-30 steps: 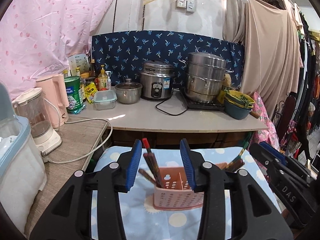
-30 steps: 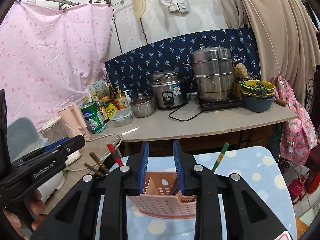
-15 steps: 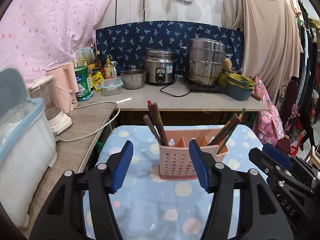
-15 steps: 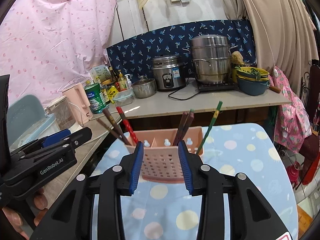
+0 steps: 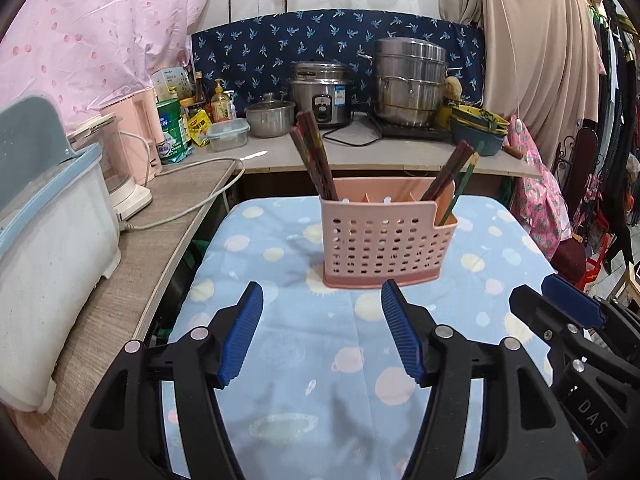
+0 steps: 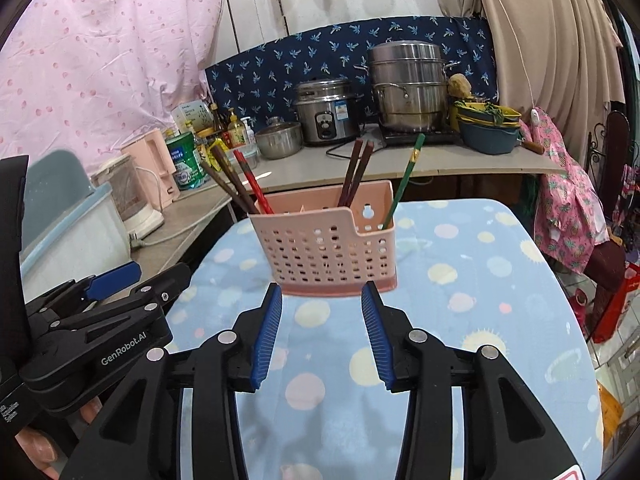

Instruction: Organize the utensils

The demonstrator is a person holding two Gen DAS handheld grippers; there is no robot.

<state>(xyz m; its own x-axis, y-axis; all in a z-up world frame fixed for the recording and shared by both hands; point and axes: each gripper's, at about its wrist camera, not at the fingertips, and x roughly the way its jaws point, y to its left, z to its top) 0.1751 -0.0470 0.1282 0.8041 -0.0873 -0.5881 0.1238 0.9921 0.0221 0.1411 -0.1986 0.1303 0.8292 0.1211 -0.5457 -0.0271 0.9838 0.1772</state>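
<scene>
- The pink perforated utensil basket [image 5: 386, 240] is standing upright on the table [image 5: 280, 360], on its blue spotted cloth, just ahead of both tools and touching neither
- The left tool [image 5: 322, 330] is pointing down at the basket's base with its blue pads [image 5: 244, 332] standing wide apart and nothing lying between them
- The right tool [image 6: 322, 330] is aiming at the same basket from the other side; its jaws are opening, and only bare cloth is showing between its pads [image 6: 266, 336]
- Both tools are carrying nothing, which suggests the sorting is finished or pausing, since no loose utensil is lying on the cloth in either view
- Inside the basket, dividers are splitting it into compartments so that the sticks are staying grouped
- The dark brown chopsticks [image 5: 314, 152] are leaning out of the left end compartment, with a red chopstick [image 6: 252, 184] sitting beside them in the right wrist view
- Another brown pair [image 6: 356, 172] is standing further right, but its exact compartment cannot be told
- The green chopstick [image 6: 406, 176] is leaning alone in the lower, stepped end section at the right
- The middle compartments are looking empty apart from small white pegs, though their depths are staying hidden
</scene>
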